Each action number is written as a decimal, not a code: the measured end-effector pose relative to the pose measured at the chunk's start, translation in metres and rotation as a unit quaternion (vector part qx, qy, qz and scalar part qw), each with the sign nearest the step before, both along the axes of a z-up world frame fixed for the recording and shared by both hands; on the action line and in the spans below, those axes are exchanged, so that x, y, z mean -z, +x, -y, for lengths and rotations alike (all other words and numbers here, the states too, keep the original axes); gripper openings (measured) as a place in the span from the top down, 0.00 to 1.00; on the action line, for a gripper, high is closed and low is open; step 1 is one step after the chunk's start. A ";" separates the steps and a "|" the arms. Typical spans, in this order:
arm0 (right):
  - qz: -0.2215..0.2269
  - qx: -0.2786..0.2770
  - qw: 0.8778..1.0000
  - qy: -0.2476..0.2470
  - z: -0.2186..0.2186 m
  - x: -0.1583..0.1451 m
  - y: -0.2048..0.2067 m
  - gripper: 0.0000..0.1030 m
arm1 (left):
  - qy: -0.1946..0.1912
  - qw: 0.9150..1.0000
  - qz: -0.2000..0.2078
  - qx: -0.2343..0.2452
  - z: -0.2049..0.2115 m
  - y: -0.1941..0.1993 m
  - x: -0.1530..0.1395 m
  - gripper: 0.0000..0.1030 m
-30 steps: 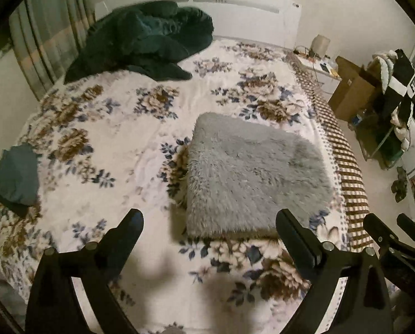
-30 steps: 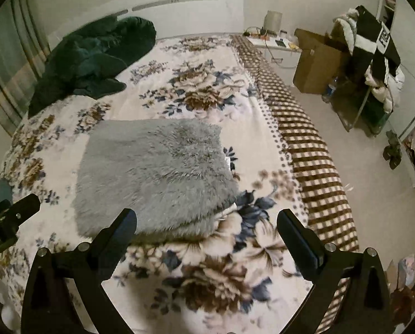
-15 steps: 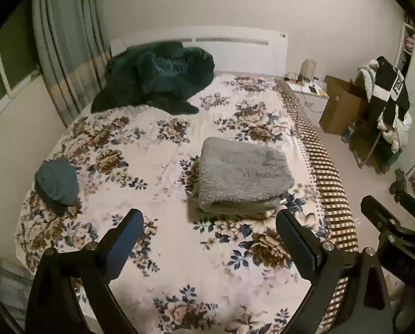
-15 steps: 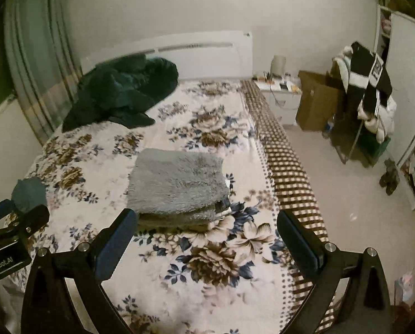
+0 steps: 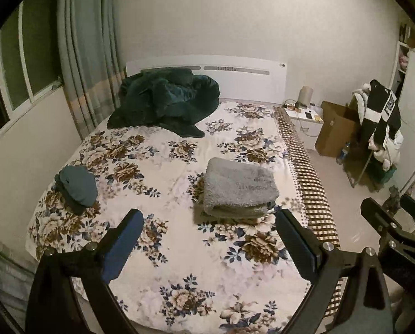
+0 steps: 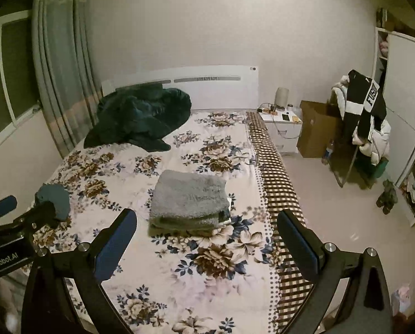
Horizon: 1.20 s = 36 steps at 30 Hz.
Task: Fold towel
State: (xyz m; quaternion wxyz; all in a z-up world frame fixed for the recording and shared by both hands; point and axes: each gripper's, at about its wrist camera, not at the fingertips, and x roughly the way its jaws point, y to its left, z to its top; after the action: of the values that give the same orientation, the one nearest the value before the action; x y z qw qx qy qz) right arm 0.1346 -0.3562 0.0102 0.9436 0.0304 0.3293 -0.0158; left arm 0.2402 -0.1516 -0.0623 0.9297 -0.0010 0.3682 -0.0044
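Towel: the grey towel [image 5: 239, 186] lies as a compact folded stack on the floral bed [image 5: 162, 250], toward its right edge.
Left gripper [image 5: 208, 246]: fingers spread wide, holding nothing, well apart from the towel.
Right gripper [image 6: 207, 246]: the same, empty.
Done: folding looks complete.
Left: probably nothing; the near-edge layers are dim.

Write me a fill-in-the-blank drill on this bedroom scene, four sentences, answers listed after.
1. The grey towel lies ____ on the floral bedspread.
2. The left gripper and the right gripper both have their jaws ____.
3. The dark green blanket is heaped against the white ____.
4. The small teal bundle lies to the ____ of the towel.

Missing words: folded; open; headboard; left
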 end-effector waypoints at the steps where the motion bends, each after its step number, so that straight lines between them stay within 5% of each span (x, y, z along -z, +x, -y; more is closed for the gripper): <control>1: 0.001 -0.001 1.000 -0.001 -0.002 -0.007 -0.007 0.01 | 0.001 1.000 0.000 0.001 -0.001 -0.004 -0.002 0.06; 12: 0.004 0.023 1.000 -0.006 -0.014 -0.046 -0.053 0.00 | 0.004 1.000 0.009 0.007 -0.016 -0.026 -0.015 0.00; 36: -0.006 0.005 1.000 0.000 -0.015 -0.052 -0.052 0.00 | 0.017 1.000 0.014 -0.009 -0.022 -0.044 -0.019 0.00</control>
State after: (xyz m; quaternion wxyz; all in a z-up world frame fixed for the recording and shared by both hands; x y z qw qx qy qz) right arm 0.0826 -0.3412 0.0622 0.9414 0.0315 0.3352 -0.0208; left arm 0.1962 -0.1299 -0.0430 0.9347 0.0114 0.3550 0.0099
